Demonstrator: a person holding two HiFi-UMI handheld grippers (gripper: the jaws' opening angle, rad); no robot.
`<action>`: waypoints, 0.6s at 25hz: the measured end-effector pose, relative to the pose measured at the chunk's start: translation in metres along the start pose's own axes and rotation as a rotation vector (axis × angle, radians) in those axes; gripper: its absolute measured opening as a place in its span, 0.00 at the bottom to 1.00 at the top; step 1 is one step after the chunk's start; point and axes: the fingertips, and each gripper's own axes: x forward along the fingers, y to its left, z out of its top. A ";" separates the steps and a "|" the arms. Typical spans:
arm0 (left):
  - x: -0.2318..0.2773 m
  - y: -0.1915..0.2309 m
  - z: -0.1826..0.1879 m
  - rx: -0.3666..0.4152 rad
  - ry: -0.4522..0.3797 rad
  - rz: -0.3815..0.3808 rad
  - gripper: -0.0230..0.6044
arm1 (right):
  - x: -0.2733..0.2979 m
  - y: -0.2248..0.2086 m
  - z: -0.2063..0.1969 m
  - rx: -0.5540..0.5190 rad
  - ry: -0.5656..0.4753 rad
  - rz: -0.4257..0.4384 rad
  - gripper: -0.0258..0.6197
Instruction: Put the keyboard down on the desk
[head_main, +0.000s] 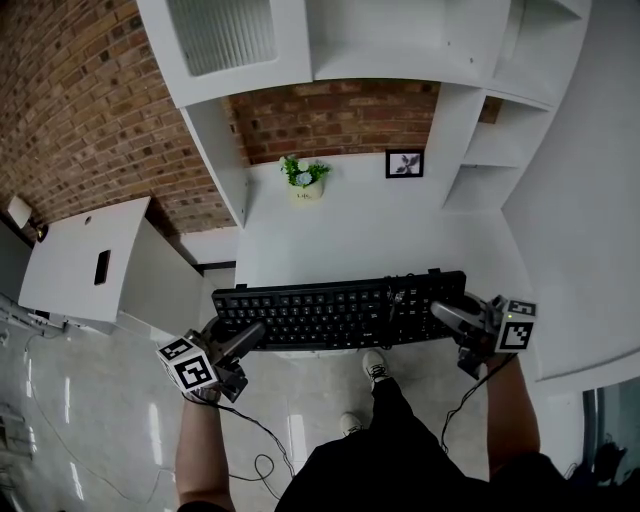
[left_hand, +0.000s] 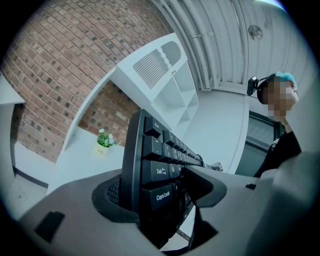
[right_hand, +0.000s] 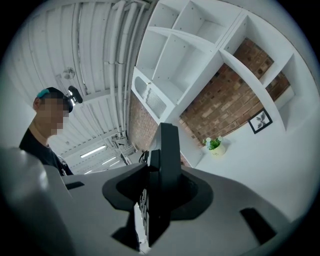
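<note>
A long black keyboard hangs level over the front edge of the white desk, held by its two ends. My left gripper is shut on its left end, and in the left gripper view the keys stand edge-on between the jaws. At the other end my right gripper is shut on the keyboard's right end, which fills the gap between its jaws. Whether the keyboard touches the desk I cannot tell.
A small potted plant and a framed picture stand at the back of the desk against the brick wall. White shelving rises to the right and a cabinet overhead. A low white unit sits at the left. Cables trail on the floor.
</note>
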 end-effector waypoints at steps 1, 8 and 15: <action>0.004 0.004 0.000 -0.005 0.003 0.003 0.53 | 0.002 -0.006 0.001 0.006 0.002 -0.002 0.26; 0.040 0.036 0.002 -0.042 0.030 0.035 0.53 | 0.018 -0.058 0.014 0.059 0.020 -0.002 0.27; 0.085 0.076 -0.005 -0.092 0.061 0.065 0.53 | 0.033 -0.125 0.025 0.137 0.071 0.000 0.27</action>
